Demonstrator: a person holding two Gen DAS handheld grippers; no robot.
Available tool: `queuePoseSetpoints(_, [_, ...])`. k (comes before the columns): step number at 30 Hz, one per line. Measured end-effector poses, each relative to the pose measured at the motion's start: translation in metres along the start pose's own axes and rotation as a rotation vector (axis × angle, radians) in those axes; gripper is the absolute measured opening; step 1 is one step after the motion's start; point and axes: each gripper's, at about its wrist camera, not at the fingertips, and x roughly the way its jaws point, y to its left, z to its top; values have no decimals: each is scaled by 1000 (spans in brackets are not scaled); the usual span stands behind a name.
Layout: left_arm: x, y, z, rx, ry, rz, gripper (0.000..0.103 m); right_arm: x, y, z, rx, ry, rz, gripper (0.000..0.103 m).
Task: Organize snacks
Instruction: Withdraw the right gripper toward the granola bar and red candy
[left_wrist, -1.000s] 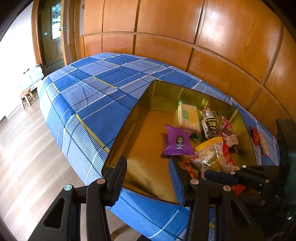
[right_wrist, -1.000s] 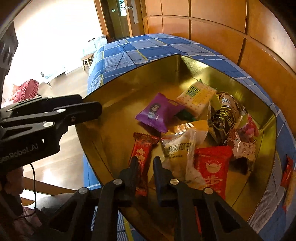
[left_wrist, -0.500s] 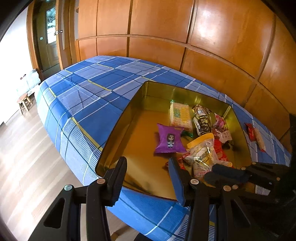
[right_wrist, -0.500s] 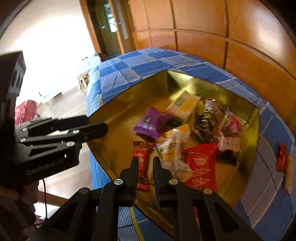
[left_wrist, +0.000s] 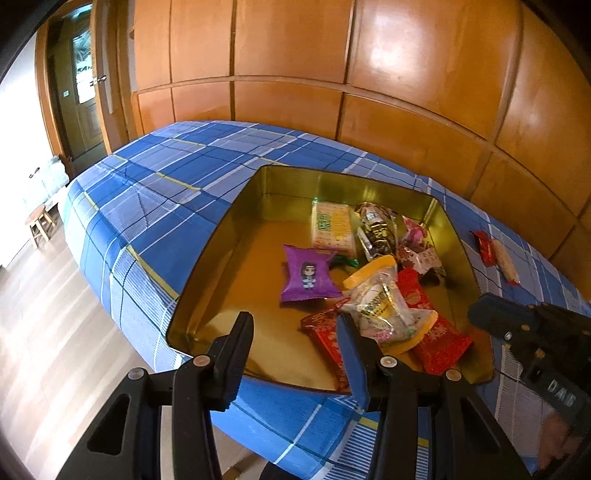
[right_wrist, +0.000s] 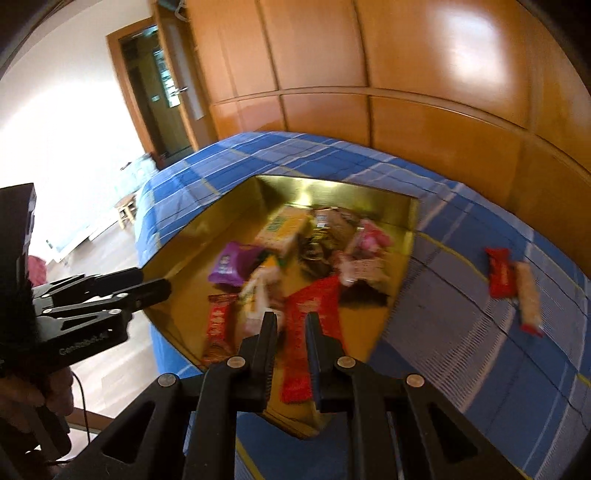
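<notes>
Backing up and away from the gold tin (right_wrist: 413, 225), the right gripper (right_wrist: 291, 343) now swings toward two loose snacks (right_wrist: 513, 284) on the blue cloth (right_wrist: 461, 369), off to its right; jaws nearly closed, empty. Next: open and reach them. Left gripper (left_wrist: 295, 345) hovers part-open, empty, at the tin's near rim.

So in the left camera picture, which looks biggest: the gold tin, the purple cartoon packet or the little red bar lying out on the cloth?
As they look in that view, largest first:
1. Gold tin
2. Purple cartoon packet
3. Red bar

The bar lies farther from the camera, so its true size against the packet is unsure.
</notes>
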Motion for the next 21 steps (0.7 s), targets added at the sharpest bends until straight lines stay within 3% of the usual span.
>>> queuePoseSetpoints(21, [-7,-46,-3,129,-6,-51,47,-45,-109,-61,312,-1,-248,18])
